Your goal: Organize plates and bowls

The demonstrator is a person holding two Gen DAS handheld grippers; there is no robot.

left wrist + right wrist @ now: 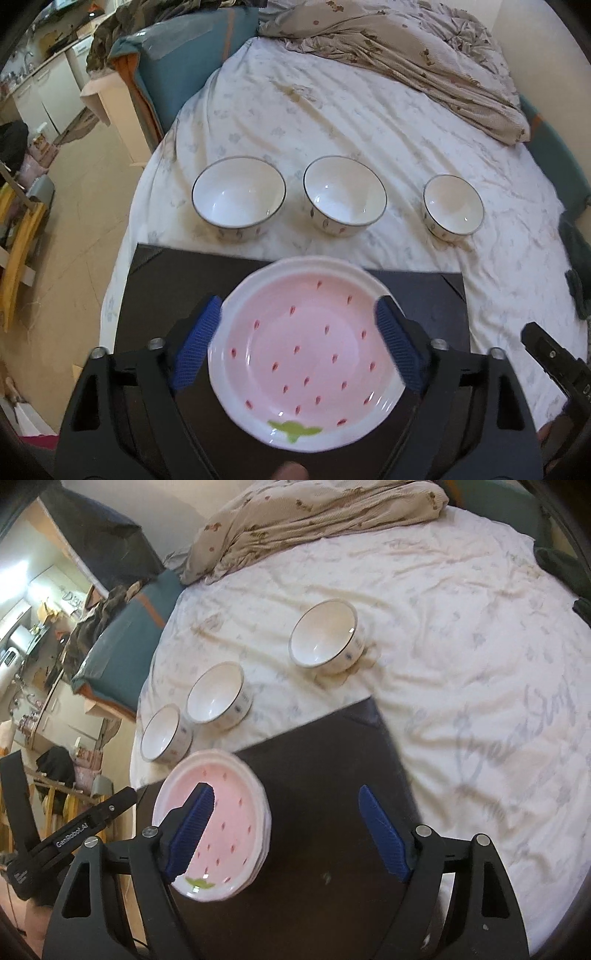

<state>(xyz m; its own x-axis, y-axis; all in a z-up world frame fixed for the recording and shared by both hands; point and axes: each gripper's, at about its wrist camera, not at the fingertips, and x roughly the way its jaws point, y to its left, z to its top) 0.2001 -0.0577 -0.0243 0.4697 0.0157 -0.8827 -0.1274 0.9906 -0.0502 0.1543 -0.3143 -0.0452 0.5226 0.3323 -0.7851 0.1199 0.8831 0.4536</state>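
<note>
Left gripper [297,343]: jaws wide apart, blue pads flanking the pink plate [306,354] on either side, above it; whether the pads touch its rim cannot be told.

Right gripper [286,834]: jaws apart, nothing between them but the bare black board [332,775]. Its left pad overlaps the plate in view; contact not evident.

Landmark: the black board, lying on the bed's near edge.
- Pink plate, red seed marks, green leaf at its near rim, sits on the board's left half. From the right wrist view stepped rims show beneath it, so it appears to top a stack of plates.
- Three white bowls with dark rims stand on the sheet [369,122] just beyond the board's far edge, all upright and empty: left bowl [239,195], middle bowl [344,195] close beside it, right bowl [453,205] set farther off.
- Rumpled beige blanket [424,55] well beyond the board, at the bed's far side.
</note>
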